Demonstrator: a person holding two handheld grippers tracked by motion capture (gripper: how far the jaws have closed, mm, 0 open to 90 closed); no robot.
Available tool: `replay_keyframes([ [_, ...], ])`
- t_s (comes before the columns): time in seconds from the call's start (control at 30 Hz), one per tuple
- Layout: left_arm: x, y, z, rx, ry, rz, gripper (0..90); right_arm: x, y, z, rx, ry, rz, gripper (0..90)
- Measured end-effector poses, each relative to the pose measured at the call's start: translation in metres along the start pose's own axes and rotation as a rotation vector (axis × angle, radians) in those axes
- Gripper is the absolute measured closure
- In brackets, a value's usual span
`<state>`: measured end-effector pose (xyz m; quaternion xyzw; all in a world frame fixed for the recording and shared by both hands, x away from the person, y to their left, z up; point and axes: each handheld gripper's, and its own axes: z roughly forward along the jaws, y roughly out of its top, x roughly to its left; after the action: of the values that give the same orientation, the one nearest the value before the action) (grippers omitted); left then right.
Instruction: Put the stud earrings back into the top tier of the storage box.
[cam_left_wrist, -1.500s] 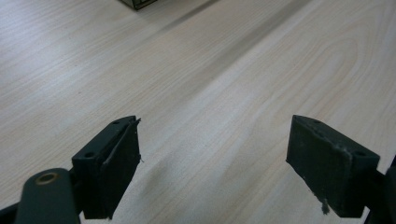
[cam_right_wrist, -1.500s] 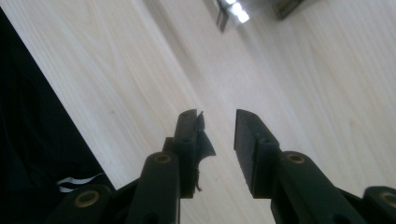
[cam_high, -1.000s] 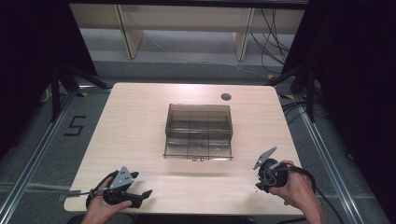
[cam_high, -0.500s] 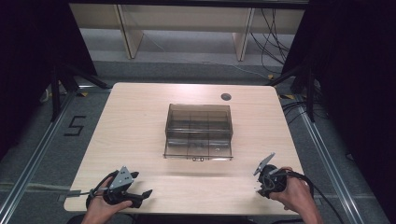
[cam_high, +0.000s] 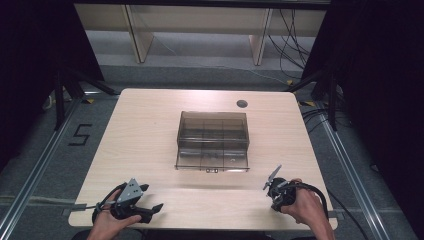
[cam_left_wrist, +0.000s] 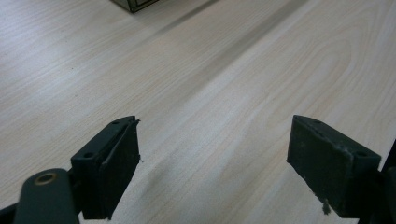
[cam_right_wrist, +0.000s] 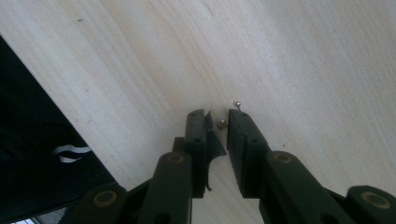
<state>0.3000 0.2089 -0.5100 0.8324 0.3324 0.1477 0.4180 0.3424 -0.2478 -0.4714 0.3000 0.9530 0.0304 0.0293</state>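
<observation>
2 tiny metal beads (cam_right_wrist: 222, 123) lie on the table (cam_high: 150, 125) near its front right edge, 1 between the nearly clenched right gripper (cam_right_wrist: 217, 120); they look smooth, light, roll-prone. Pinch squarely. Left gripper (cam_left_wrist: 215, 154) gapes, released; compartment box (cam_high: 213, 141) mid-table.

Pale wood-grain tabletop (cam_high: 150, 130), smooth and matt. Smoky translucent plastic box (cam_high: 213, 140), glossy. Matt black plastic jaws on each hand-held gripper, with worn, frayed rubbery pads (cam_left_wrist: 122, 158). Tiny shiny metal ball (cam_right_wrist: 221, 123).
</observation>
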Motion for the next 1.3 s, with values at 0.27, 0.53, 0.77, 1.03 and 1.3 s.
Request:
replay_keyframes([
  [0.27,0.001,0.000,0.000,-0.007,-0.002,0.015,16.3,-0.004,0.006,0.002,0.034,0.023,-0.011,82.9],
  [0.53,0.002,0.000,0.001,-0.004,-0.004,0.019,16.3,-0.008,0.013,0.004,0.063,0.050,-0.002,85.3],
  [0.77,0.003,0.001,-0.001,0.003,-0.004,0.029,16.4,-0.004,0.018,0.003,0.098,0.036,0.001,85.8],
  [1.03,0.000,0.000,0.002,0.008,-0.007,0.000,16.4,-0.007,0.016,-0.017,0.049,0.029,-0.015,86.9],
  [1.3,0.004,0.000,0.001,0.008,-0.001,0.038,16.3,-0.009,0.026,-0.041,0.015,0.029,-0.046,86.9],
])
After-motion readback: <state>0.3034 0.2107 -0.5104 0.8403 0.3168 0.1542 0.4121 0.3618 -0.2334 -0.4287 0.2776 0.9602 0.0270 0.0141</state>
